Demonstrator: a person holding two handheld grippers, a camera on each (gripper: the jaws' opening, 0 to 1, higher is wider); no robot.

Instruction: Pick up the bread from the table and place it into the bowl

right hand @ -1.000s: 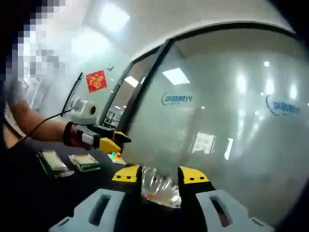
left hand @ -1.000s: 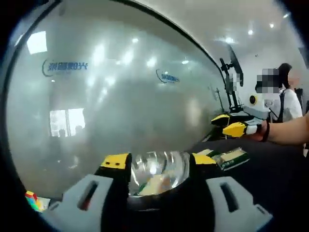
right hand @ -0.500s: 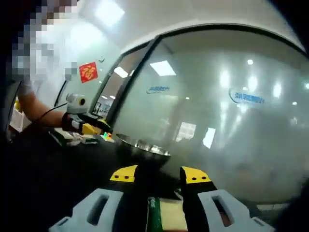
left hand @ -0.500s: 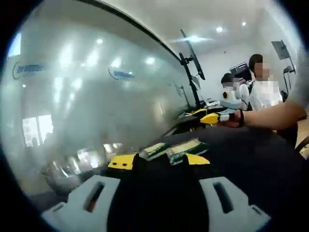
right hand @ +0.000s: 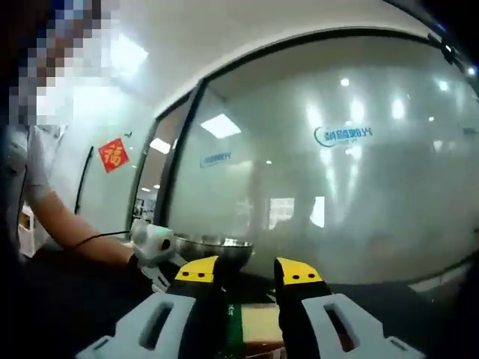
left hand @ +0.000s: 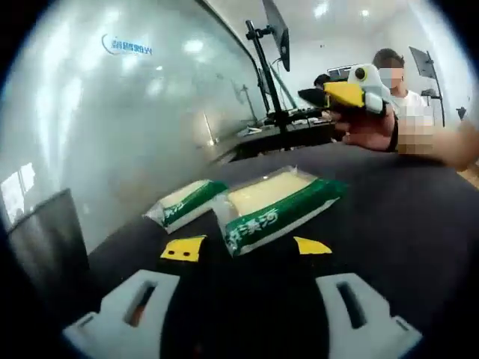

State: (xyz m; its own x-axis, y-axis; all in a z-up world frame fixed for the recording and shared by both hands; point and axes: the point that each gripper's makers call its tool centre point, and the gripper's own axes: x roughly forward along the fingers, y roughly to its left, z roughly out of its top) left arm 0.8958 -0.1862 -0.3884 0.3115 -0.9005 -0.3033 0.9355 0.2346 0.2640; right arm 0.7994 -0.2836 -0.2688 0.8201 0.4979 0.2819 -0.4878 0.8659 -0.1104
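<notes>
In the left gripper view, the left hand-held gripper (left hand: 247, 247) has its jaws spread wide, just in front of two wrapped bread packs (green and white wrappers) on the dark bench (left hand: 404, 209): the nearer bread (left hand: 278, 206) lies right at the jaw tips and the other bread pack (left hand: 185, 203) lies beside it. The right hand-held gripper (left hand: 329, 95) is held up in a hand (left hand: 370, 127) past them. In the right gripper view, the right hand-held gripper (right hand: 245, 270) has its jaws apart over a bread pack (right hand: 258, 327) low between them, and the shiny metal bowl (right hand: 213, 253) sits on the bench just behind, near the left hand-held gripper (right hand: 153, 247).

Frosted glass wall (right hand: 359, 194), red wall decoration (right hand: 113, 155), ceiling lights.
</notes>
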